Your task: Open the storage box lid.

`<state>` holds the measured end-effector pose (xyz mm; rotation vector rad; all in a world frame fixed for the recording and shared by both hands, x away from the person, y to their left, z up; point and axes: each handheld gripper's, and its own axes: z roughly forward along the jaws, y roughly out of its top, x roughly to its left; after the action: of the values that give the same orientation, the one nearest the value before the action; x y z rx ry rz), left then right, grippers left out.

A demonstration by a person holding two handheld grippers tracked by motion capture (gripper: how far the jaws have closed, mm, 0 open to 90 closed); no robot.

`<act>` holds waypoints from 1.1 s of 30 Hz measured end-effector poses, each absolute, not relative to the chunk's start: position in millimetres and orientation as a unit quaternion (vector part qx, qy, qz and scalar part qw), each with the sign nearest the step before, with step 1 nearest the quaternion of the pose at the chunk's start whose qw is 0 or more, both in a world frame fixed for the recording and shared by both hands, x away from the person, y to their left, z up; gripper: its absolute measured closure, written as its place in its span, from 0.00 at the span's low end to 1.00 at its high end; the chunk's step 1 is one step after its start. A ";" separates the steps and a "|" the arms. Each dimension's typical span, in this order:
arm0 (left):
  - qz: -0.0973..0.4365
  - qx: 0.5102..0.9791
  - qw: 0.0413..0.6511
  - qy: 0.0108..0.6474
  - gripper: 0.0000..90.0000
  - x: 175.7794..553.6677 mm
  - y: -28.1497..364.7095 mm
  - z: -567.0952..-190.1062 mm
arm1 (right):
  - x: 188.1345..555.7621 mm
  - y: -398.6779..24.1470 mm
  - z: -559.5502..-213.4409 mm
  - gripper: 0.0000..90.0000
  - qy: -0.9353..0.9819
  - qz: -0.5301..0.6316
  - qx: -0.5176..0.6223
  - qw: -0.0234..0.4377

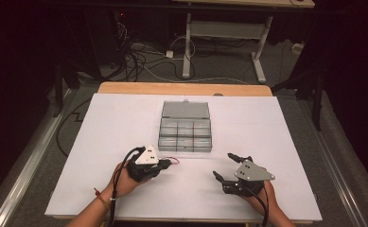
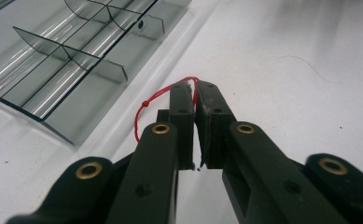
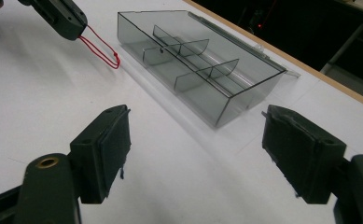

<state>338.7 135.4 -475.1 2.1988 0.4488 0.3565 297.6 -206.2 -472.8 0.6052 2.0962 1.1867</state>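
In the high view, the left tool (image 1: 165, 164) is hovering low over the white surface (image 1: 106, 142), its jaws pressed together on a thin red string (image 1: 173, 161) that is sticking out toward the clear compartment box (image 1: 185, 135). The box is lying just beyond the string, its lid (image 1: 185, 109) folded open and lying flat on the far side. The right tool (image 1: 226, 165) is resting well to the right, near the front edge, with its jaws spread and nothing between them. No writing is showing on the box or the tools from here.

In the left gripper view, the left tool (image 2: 194, 91) is pinching the red string (image 2: 144, 109), which is looping out to the left with a small knot on it. The box (image 2: 76, 60) is sitting just beside the loop, apart from it; its dividers are bearing no label.

In the right gripper view, the right tool (image 3: 195, 135) is standing wide open over bare surface. The box (image 3: 202, 65) is lying ahead, and the left tool (image 3: 79, 32) is dangling the string (image 3: 102, 49) near the box's corner.
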 end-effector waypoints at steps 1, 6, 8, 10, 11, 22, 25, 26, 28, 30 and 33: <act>0.144 0.877 0.422 0.178 0.93 338.1 136.2 -474.6 | 297.9 -205.7 -472.8 0.26 0.799 0.452 0.229 0.324; 0.151 0.875 0.425 0.177 0.93 336.1 138.7 -472.7 | 298.4 -205.3 -473.5 0.26 0.799 0.452 0.228 0.324; 0.150 0.875 0.425 0.178 0.93 335.4 139.2 -473.0 | 299.0 -205.3 -473.7 0.26 0.799 0.452 0.228 0.325; 0.151 0.876 0.424 0.174 0.93 334.3 139.6 -472.8 | 299.6 -204.8 -473.7 0.26 0.800 0.450 0.226 0.326; 0.153 0.876 0.424 0.173 0.93 333.8 139.9 -472.3 | 300.0 -204.0 -473.9 0.26 0.801 0.450 0.225 0.325; 0.156 0.872 0.433 0.168 0.93 331.6 143.3 -467.6 | 301.2 -200.8 -476.0 0.26 0.806 0.444 0.223 0.322; 0.159 0.871 0.434 0.167 0.93 331.1 144.0 -467.0 | 301.4 -200.3 -476.3 0.26 0.807 0.444 0.221 0.322; 0.159 0.871 0.433 0.167 0.93 331.2 144.3 -466.8 | 301.3 -200.1 -476.4 0.26 0.807 0.444 0.221 0.322; 0.159 0.870 0.436 0.167 0.93 331.0 144.8 -466.4 | 300.8 -200.0 -476.4 0.26 0.807 0.442 0.219 0.323; 0.162 0.869 0.435 0.170 0.93 331.3 144.9 -466.1 | 300.6 -200.1 -476.1 0.26 0.807 0.443 0.219 0.323; 0.163 0.869 0.433 0.173 0.93 331.9 145.2 -466.6 | 300.7 -200.0 -476.2 0.27 0.808 0.442 0.219 0.323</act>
<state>331.9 145.2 -466.6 2.1662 0.4302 0.4066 300.7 -200.0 -476.2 0.5743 2.1203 1.1606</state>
